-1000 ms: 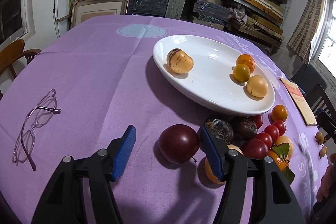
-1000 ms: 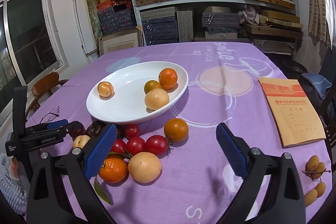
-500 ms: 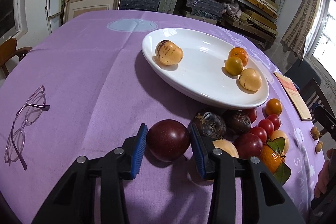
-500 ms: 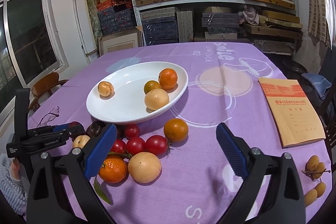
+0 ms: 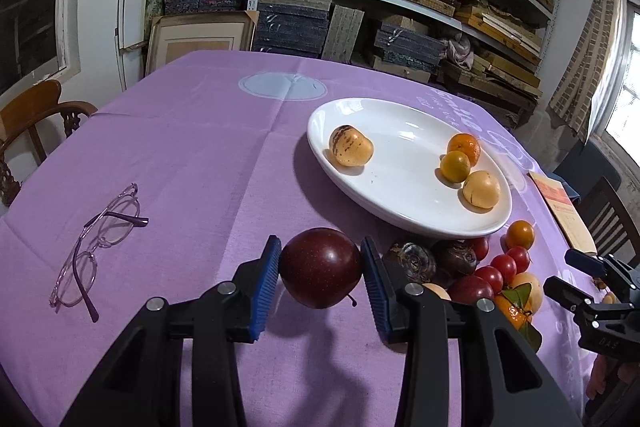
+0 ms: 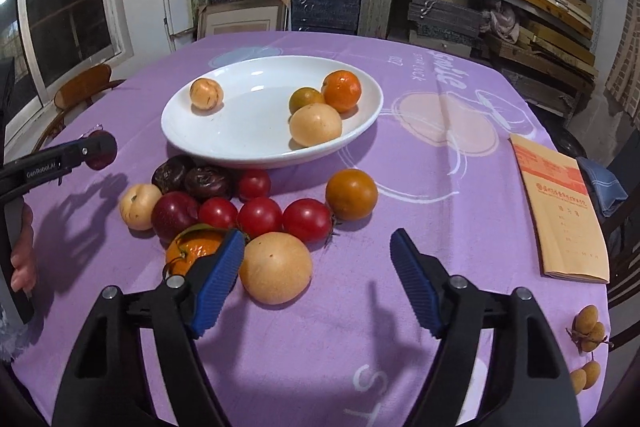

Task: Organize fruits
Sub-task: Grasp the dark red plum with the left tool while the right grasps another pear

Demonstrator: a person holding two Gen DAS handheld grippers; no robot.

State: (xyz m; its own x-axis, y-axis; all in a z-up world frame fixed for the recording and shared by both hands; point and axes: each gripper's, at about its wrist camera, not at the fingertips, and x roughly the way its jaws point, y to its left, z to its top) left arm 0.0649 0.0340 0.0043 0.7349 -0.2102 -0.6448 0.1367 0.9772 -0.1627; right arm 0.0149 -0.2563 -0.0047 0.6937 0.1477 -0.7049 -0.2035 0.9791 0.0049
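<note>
On left hand-held gripper [image 6: 94, 151] arm: "GenRobot.AI"; pads clamp dark red plum [image 5: 321, 267]. Right hand-held gripper [image 6: 318, 283] wide apart, holding nothing.

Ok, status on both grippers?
Left gripper shut on dark red plum, lifted. Right gripper open, empty. White plate ahead, path clear.

Four fruits [image 6: 315, 124] are sitting in the plate [image 6: 224, 147]; the loose fruit cluster [image 6: 260, 215] is lying before it, notebook [image 6: 560, 211] lying right, glasses [image 5: 96, 247] lying left.
</note>
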